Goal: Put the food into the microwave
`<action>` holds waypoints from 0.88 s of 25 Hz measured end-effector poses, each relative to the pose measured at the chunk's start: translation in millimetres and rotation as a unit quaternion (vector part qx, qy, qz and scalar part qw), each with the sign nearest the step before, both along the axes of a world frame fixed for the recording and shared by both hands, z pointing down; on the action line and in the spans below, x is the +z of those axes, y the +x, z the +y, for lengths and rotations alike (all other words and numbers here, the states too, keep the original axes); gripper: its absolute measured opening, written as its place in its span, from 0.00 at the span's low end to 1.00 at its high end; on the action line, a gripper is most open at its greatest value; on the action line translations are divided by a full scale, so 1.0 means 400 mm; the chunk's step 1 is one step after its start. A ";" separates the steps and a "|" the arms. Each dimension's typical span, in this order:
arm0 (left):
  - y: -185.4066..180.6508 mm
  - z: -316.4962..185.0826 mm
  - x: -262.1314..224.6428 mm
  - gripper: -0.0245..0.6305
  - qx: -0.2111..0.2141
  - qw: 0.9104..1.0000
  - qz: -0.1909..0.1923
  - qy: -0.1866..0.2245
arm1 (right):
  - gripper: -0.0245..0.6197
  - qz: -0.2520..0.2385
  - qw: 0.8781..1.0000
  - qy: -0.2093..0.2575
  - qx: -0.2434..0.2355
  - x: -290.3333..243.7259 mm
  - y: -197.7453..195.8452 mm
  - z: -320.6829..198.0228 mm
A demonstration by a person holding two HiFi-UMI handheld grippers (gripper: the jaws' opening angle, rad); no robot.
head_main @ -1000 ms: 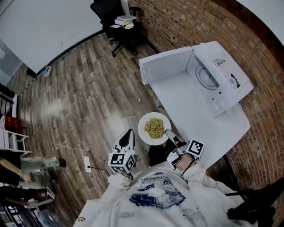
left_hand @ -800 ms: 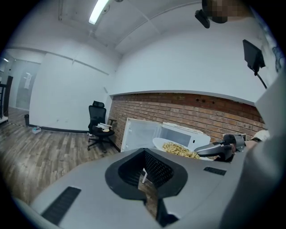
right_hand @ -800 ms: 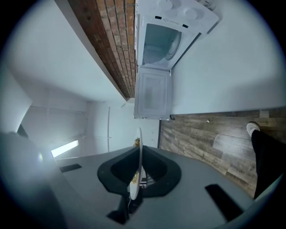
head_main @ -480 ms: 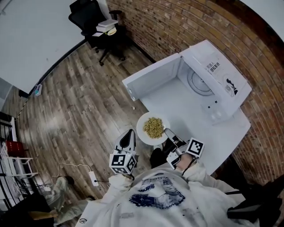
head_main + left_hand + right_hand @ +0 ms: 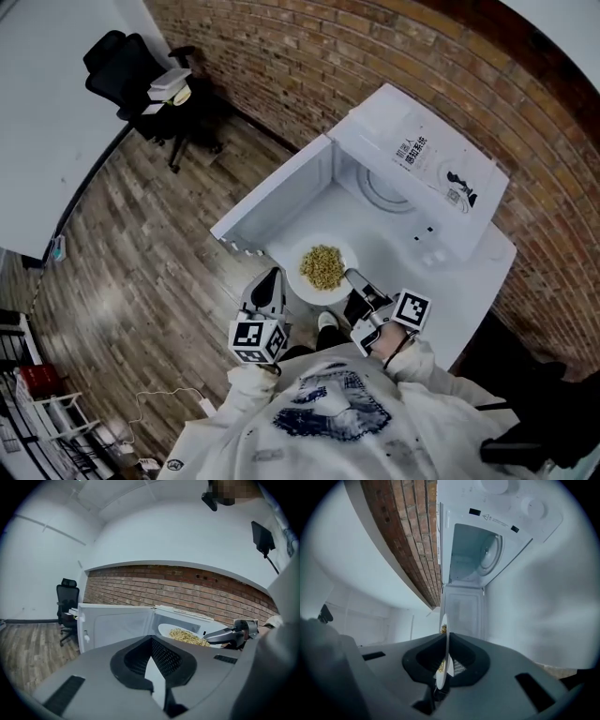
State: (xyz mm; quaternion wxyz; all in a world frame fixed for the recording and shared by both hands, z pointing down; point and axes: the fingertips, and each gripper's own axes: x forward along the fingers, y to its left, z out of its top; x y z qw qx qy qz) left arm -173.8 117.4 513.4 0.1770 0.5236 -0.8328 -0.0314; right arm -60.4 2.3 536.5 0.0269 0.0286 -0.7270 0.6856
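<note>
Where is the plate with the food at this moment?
In the head view the plate is near the centre, held at its rim by the right gripper, just in front of the open microwave and not yet inside.

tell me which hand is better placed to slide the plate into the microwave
Right. The right tongs grip the rim of the plate of food, just before the open microwave. The left tongs hold nothing, beside the plate.

A white surface (image 5: 469,300) against the brick wall (image 5: 375,47) carries the microwave (image 5: 427,164), door (image 5: 272,202) open toward eight o'clock. An office chair (image 5: 131,80) stands on the wooden floor (image 5: 141,253) at eleven o'clock.
</note>
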 end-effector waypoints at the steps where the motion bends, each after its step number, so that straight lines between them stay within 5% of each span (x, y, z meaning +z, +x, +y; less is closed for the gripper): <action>1: -0.006 -0.021 -0.003 0.05 0.009 1.000 -0.001 0.001 | 0.07 -0.001 1.000 0.000 0.009 -0.002 0.000 -0.017; 22: -0.059 -0.313 -0.001 0.05 0.178 0.984 -0.001 0.001 | 0.07 0.004 0.983 0.001 0.183 -0.004 0.027 -0.199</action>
